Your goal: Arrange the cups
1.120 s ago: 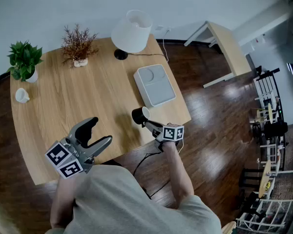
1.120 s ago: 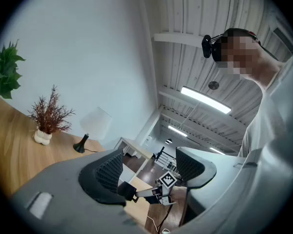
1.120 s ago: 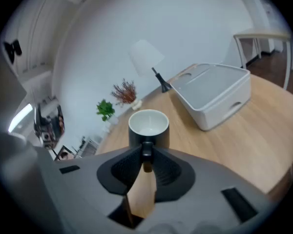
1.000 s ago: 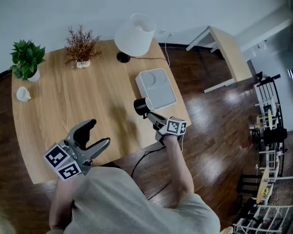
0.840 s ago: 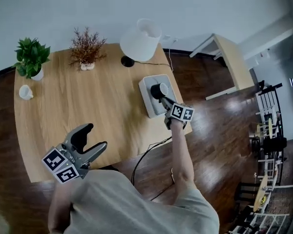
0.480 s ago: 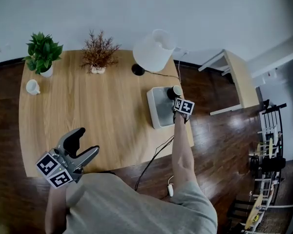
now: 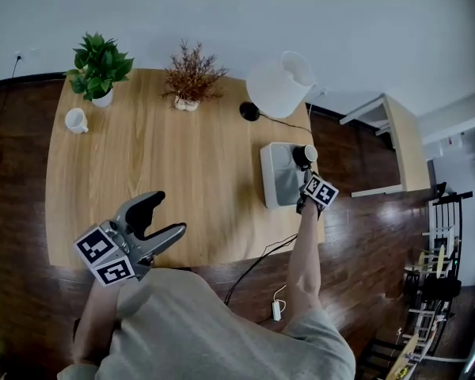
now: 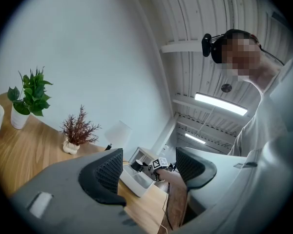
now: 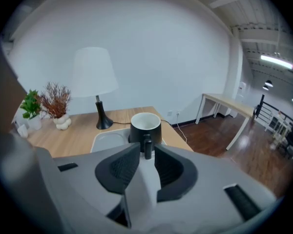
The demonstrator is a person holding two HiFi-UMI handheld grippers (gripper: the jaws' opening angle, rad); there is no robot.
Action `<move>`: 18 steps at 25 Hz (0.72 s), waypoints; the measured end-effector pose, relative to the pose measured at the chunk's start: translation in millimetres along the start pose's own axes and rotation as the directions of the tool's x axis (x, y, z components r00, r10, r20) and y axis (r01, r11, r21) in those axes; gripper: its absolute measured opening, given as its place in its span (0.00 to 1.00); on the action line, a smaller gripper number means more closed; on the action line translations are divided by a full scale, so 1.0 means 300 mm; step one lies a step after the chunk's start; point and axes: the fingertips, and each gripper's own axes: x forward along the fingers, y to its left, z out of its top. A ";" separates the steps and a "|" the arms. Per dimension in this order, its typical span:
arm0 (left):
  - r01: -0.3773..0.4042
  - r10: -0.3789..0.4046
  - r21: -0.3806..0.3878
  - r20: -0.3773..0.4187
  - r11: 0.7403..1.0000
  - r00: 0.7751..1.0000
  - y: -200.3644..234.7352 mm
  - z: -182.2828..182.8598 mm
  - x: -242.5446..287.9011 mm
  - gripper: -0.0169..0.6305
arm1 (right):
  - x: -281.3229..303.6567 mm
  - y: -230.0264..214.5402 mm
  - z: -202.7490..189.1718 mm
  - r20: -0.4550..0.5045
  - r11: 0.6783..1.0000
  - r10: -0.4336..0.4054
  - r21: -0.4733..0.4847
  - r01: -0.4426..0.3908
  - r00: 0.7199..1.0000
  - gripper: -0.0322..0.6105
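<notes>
Black mug (image 7: 305,155) settling on the grey tray (image 7: 277,182) as the right gripper (image 7: 306,172) is letting go.
Carried across from the front of the wooden table (image 7: 142,172) a second ago, the mug is now standing upright on the tray's far right corner; the right jaws have just been opening and are sitting slightly apart, its handle between them and seemingly free, so this placement is looking finished. The left gripper (image 7: 168,216) is hovering open and empty by the near edge, while a white cup (image 7: 76,120) is waiting far left.
</notes>
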 end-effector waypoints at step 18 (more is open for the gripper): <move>-0.050 0.055 -0.035 0.187 0.998 0.981 0.079 0.156 -0.297 0.54 | -0.821 1.539 -0.146 0.051 0.497 0.852 -0.396 -0.772 0.521 0.14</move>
